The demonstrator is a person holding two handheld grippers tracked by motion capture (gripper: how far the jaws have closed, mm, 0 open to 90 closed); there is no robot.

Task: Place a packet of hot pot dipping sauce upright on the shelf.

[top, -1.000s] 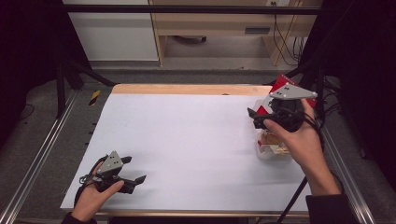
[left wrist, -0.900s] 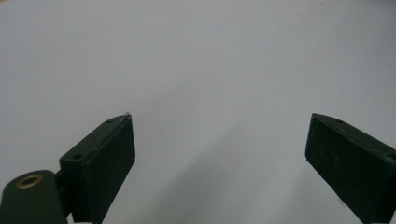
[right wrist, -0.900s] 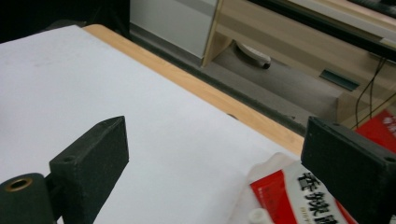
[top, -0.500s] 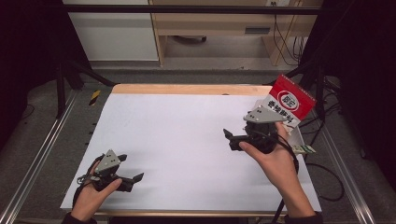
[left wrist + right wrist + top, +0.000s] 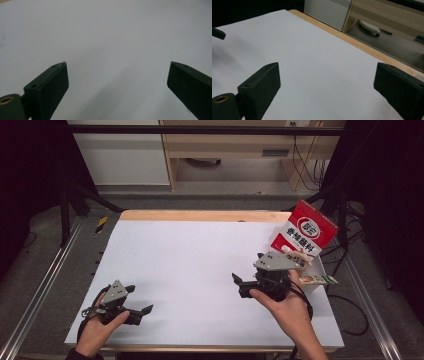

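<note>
While the right gripper (image 5: 250,285) is hovering open and empty, the red packet (image 5: 305,232) is leaning in the box (image 5: 317,282) behind it, liable to topple. Left gripper (image 5: 117,82): jaws gaping, gripping nothing. Right gripper view: jaws are gaping over bare bench (image 5: 312,65).

Two black jaws of the left gripper (image 5: 117,82) spread wide apart, nothing between them, above a plain white table (image 5: 112,35) surface with soft shadows.
</note>
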